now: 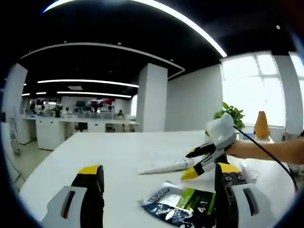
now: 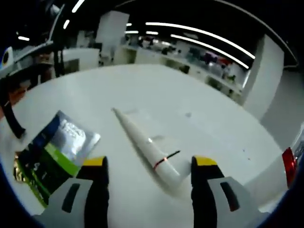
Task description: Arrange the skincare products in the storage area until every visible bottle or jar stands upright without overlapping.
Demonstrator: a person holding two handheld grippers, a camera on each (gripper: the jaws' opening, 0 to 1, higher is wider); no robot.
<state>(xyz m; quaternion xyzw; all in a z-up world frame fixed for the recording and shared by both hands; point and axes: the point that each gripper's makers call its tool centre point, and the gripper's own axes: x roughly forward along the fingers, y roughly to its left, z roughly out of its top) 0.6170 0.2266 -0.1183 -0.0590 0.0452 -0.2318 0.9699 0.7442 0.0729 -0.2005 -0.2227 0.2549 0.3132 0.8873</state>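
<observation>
In the left gripper view, the left gripper (image 1: 159,183) was held low over a white table (image 1: 109,152), its two yellow-tipped jaws spread wide apart and nothing between them. Just ahead of its right jaw, a foil sachet (image 1: 183,203), dark with a green band, lay flat on the table. Beyond the sachet, a white tube (image 1: 164,166) lay on its side, tapering toward the left. The right gripper (image 1: 199,164) entered from the right, held by a person's hand (image 1: 242,148), with a black cable (image 1: 266,149) running back along the forearm. Its yellow tips were positioned at the thick end of the tube; contact could not be determined in that view. A potted plant (image 1: 230,114) and an orange object (image 1: 261,126) stood by the window behind.

In the right gripper view, the right gripper (image 2: 150,164) was released, its jaws parted. The white tube (image 2: 147,145) lay between them, running diagonally away to the upper left, with a thin red band near its broad end. Neither jaw was seen to touch it. The foil sachet (image 2: 52,152) lay flat on the table (image 2: 199,118), to the left of the tube and apart from it, just beside the left jaw.
</observation>
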